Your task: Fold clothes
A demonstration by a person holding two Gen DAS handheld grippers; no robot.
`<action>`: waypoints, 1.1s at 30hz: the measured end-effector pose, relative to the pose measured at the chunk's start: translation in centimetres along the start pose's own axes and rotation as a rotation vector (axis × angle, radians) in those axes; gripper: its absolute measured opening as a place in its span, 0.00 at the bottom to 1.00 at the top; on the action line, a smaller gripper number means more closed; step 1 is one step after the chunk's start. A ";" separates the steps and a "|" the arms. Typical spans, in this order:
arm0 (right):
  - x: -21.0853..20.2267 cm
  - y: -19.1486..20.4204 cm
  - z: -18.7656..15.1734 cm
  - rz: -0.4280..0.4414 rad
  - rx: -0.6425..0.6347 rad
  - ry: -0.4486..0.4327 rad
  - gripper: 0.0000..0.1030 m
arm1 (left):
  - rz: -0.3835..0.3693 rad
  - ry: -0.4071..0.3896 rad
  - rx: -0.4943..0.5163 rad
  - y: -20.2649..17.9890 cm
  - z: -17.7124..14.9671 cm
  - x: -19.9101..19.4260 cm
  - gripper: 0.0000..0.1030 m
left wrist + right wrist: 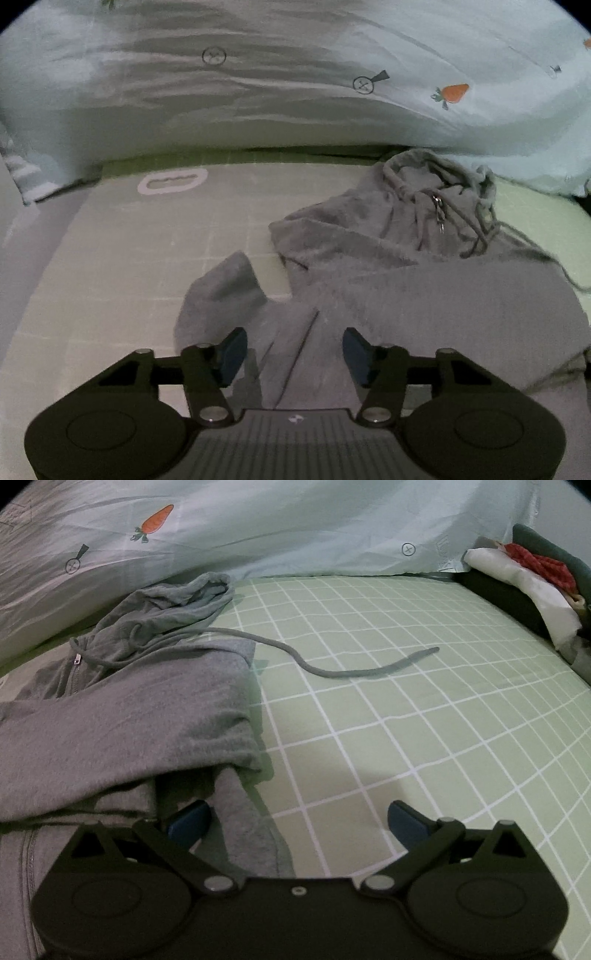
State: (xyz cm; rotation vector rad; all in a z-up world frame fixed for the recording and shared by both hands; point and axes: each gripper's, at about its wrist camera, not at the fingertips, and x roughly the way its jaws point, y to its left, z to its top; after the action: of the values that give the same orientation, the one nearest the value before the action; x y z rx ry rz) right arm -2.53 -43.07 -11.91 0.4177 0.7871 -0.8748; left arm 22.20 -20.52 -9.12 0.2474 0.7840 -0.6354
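A grey zip hoodie lies on the green checked bed sheet, its hood bunched toward the duvet. One sleeve is folded across the body. A long drawstring trails out over the sheet. My left gripper hovers open over the hoodie's front by the zipper line, its pads apart from the cloth. My right gripper stands wide open at the hoodie's right edge; a flap of grey cloth lies beside its left pad, not pinched.
A pale blue duvet printed with carrots rises along the far side of the bed. A heap of white and red clothes sits at the far right edge. A pale oval patch marks the sheet at the left.
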 end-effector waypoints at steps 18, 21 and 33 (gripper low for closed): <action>0.1 -0.1 -0.1 0.004 0.000 -0.009 1.00 | -0.213 -0.032 -0.325 3.1 2.2 -1.5 0.09; 0.0 -0.1 -0.1 0.005 0.000 -0.015 1.00 | -0.251 -0.074 -0.319 1.9 3.3 -2.9 0.08; -0.2 -0.4 -0.3 0.024 -0.003 -0.026 1.00 | -0.318 -0.109 -0.099 -6.0 4.9 -4.6 0.09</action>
State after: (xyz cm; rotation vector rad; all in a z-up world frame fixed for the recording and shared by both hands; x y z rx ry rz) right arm -3.05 -43.00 -11.91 0.4122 0.7581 -0.8552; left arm 18.91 -25.36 -2.31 -0.0042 0.7532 -0.8993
